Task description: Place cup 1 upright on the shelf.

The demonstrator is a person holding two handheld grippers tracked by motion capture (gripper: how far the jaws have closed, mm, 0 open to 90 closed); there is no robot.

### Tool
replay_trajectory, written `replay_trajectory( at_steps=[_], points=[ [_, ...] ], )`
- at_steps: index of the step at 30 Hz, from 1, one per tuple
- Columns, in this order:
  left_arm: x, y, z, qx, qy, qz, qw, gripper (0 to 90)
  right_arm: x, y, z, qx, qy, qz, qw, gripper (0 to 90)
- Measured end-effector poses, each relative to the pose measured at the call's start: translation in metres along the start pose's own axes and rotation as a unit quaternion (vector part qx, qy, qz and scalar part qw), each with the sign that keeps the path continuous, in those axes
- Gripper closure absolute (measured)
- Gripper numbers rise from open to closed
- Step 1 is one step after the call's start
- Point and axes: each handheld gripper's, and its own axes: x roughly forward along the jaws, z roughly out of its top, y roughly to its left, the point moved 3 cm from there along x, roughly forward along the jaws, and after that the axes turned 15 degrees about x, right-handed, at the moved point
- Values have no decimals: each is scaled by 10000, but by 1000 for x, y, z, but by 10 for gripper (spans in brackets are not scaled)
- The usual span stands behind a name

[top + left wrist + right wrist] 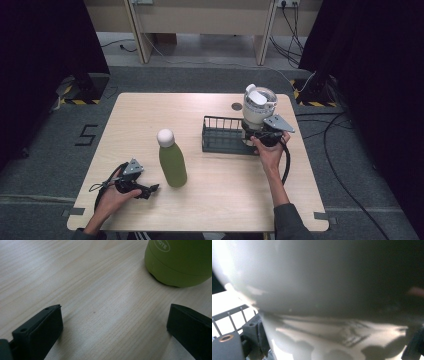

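A green bottle [172,164] with a white cap stands upright in the middle of the table. My left gripper [152,190] rests low on the wood just left of it, open, with bare table between its jaws [115,325]; the green bottle's base [180,262] sits ahead and to the right, apart from them. A white lidded tumbler [258,106] stands upright at the right end of a dark wire rack [222,135]. My right gripper [260,135] is shut on the tumbler's lower part. In the right gripper view, the tumbler [317,277] looms close, with one finger [253,335] against its side.
The wooden table [210,200] has a small dark round spot [237,106] behind the rack. Rack wires [234,315] show left of the tumbler. Grey floor, cables and black curtains surround the table.
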Motion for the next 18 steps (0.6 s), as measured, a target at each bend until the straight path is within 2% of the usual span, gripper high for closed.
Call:
replay_trajectory(
  at_steps=[5,8,11,12,13,15,17,18],
  points=[
    [0,0,0,-1,1,0,10000,0,0,-2,-2,139,-19,76,9999,92],
    [0,0,0,-3,3,-1,10000,0,0,-1,-3,85,4,23,10000,88],
    [0,0,0,-6,0,-2,10000,0,0,-5,-7,287,46,-29,9996,35],
    [0,0,0,-6,0,-2,10000,0,0,-5,-7,287,46,-29,9996,35],
    [0,0,0,-4,3,-4,10000,0,-1,-5,-9,393,17,-10,9992,49],
    [0,0,0,-4,8,-2,10000,0,-2,-4,-9,401,39,-22,9992,60],
    [0,0,0,-4,8,1,10000,0,-4,-2,-7,226,52,-79,9997,92],
    [0,0,0,-4,7,0,10000,0,-4,-1,-7,231,65,-103,9997,92]
  ],
)
